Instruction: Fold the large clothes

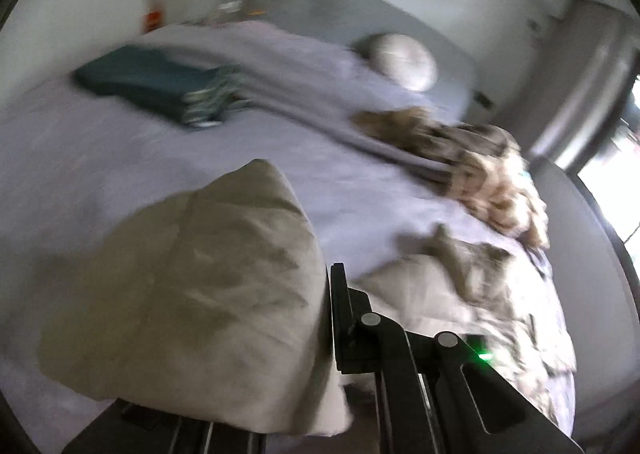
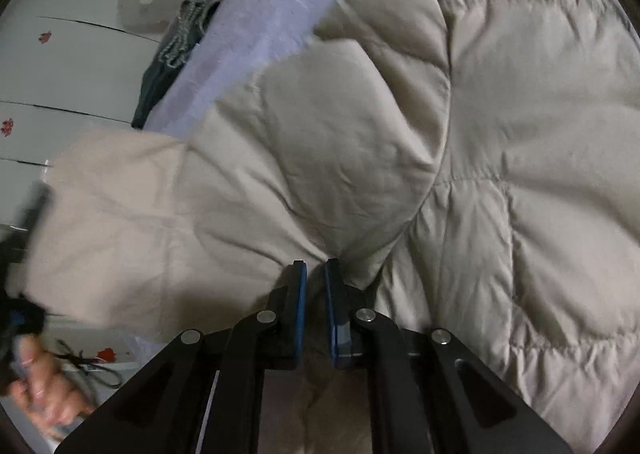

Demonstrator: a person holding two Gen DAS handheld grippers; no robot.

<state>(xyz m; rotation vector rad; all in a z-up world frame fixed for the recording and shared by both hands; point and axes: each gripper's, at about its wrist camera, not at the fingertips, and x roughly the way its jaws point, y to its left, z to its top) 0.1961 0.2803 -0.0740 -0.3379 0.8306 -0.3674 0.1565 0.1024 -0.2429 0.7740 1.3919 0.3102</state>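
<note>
Black linkage of the right gripper [image 2: 316, 274] nearest, blue pads [image 2: 300, 314] nearly together and pinching a gathered fold of the beige puffer coat [image 2: 460, 125]. Left gripper [image 1: 332, 294] likewise clenched on a corner of the same coat [image 1: 192, 294], only one finger showing beside the raised cloth. Lies spread across the lilac bed [image 1: 120, 157], one flap lifted. Judged light but bulky: soft, springy with trapped air, smooth shell apt to slip, so best taken at quilting seams or hem edges, with a deep bite. Left view alone shows the room: teal folded stack [image 1: 144, 81], round cushion [image 1: 400, 59], furry trim [image 1: 472, 169], window. Right view alone shows the quilted panels close up, the pinch itself, and the person's left hand [image 2: 44, 394], blurred, at the frame's lower edge.
</note>
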